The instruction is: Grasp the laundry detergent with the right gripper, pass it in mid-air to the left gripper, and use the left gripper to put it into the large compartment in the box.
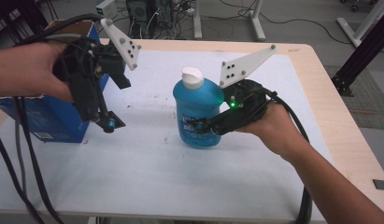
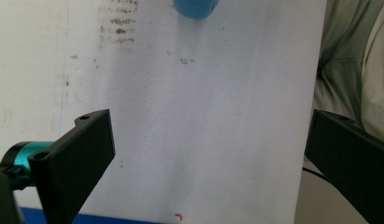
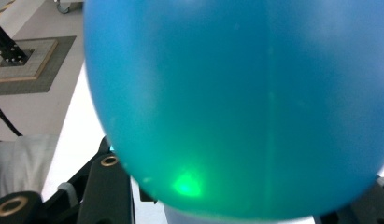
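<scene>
Right hand-held gripper (image 1: 203, 127) seemingly clamping blue bottle (image 1: 197, 112), left hand-held gripper (image 1: 116, 105) spread wide.

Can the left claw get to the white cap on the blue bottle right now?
Probably yes. The left claw is open and holds nothing, and bare table lies between it and the blue plastic bottle's white cap; the right claw grips lower down.

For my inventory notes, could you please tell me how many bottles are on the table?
1: a blue bottle near the table's middle, with the right gripper at its side. Others may be hidden behind the blue box.
</scene>
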